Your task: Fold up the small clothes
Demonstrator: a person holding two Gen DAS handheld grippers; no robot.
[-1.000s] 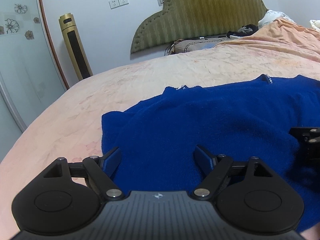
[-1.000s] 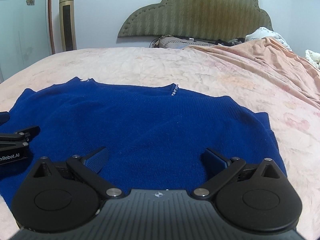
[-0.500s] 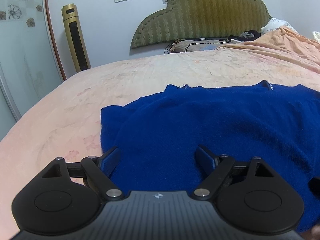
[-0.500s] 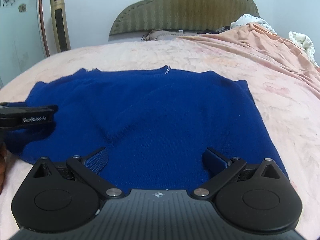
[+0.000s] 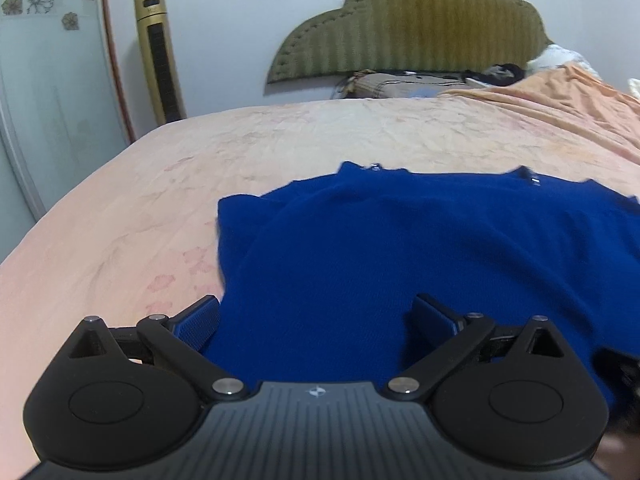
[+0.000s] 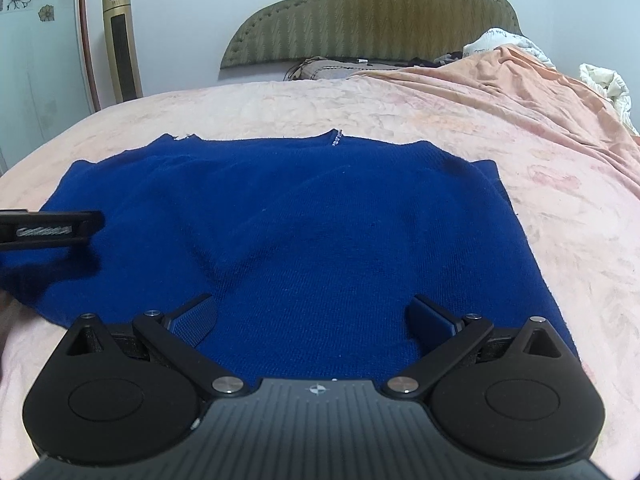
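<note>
A small blue knitted sweater [image 6: 320, 220] lies flat on the pink bedspread [image 6: 560, 200], neckline toward the headboard. In the left wrist view the sweater [image 5: 400, 248] fills the middle, its left edge folded inward. My left gripper [image 5: 316, 318] hangs over the sweater's near left part; its jaws are opening wide and the pads press on nothing. My right gripper [image 6: 312, 316] stands open above the sweater's near hem, with only flat cloth below. In the right wrist view, the left gripper's dark side shows at the left edge.
An olive padded headboard [image 6: 372, 12] and pillows stand at the far end. A crumpled orange blanket [image 6: 520, 80] lies at the back right. A gold tower fan [image 5: 158, 52] stands by the wall on the left. Bare bedspread [image 5: 120, 220] stretches left of the sweater.
The left gripper's jaws have spread wider. Both views have drawn back slightly from the sweater, and the right gripper has slid out of the left wrist view's right edge.
</note>
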